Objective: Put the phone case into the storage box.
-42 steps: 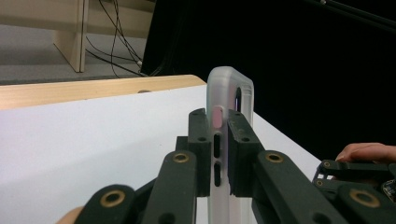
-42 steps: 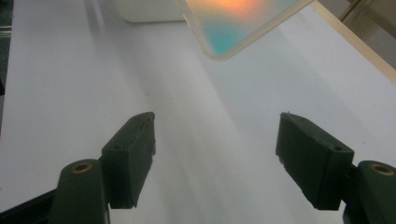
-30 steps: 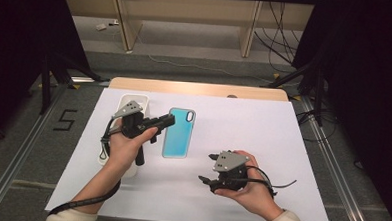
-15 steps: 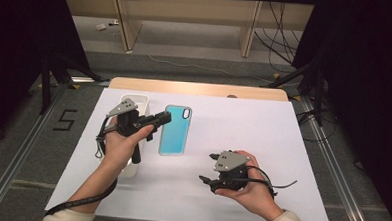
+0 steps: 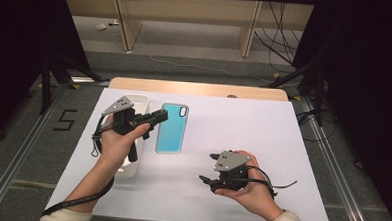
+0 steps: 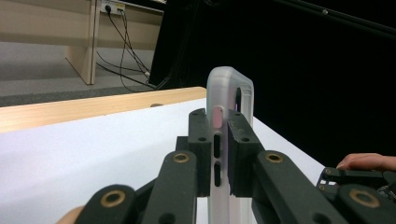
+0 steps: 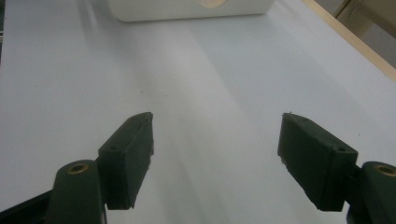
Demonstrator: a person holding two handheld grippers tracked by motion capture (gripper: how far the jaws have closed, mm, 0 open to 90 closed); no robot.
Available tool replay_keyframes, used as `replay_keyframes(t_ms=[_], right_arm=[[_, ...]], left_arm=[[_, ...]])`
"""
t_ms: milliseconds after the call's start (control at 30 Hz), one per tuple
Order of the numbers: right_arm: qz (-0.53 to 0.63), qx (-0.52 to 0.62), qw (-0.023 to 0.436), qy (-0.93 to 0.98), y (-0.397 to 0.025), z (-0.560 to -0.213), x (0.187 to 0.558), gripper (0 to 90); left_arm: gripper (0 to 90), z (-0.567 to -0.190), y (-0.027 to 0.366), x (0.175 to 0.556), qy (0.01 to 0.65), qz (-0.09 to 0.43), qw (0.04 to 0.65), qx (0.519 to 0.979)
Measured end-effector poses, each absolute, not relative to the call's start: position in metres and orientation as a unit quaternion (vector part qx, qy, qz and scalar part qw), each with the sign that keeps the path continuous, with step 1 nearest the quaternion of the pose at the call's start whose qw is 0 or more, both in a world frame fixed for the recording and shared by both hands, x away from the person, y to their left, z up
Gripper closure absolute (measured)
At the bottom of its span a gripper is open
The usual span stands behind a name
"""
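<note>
- Left gripper [image 5: 160, 115], jaws clamped on the edge of a teal phone case [image 5: 172, 128], holding it above the white bench [image 5: 263, 138].
- Right gripper [image 5: 207, 167] rests low near the front, jaws apart.
- White tray [image 5: 131, 163] sits under the left hand.

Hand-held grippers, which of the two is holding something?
The left hand-held gripper: its jaws are clamped on the frosted edge of the turquoise plastic phone case. The right hand-held gripper has its jaws wide apart, with nothing between them.
</note>
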State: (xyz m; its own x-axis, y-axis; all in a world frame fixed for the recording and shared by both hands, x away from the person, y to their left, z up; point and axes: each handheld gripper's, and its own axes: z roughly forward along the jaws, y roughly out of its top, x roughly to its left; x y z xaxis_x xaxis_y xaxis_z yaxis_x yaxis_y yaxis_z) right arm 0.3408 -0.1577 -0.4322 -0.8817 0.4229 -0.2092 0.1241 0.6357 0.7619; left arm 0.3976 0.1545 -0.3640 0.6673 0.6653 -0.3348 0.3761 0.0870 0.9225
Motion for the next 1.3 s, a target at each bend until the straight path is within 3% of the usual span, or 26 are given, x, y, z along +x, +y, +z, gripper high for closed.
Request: replay_keyframes(t_ms=[1300], right_arm=[[0.398, 0.16, 0.186, 0.884, -0.158, -0.434, 0.341, 27.4]], left_arm=[[81.9, -0.357, 0.174, 0.399, 0.393, 0.132, 0.625, 0.662]])
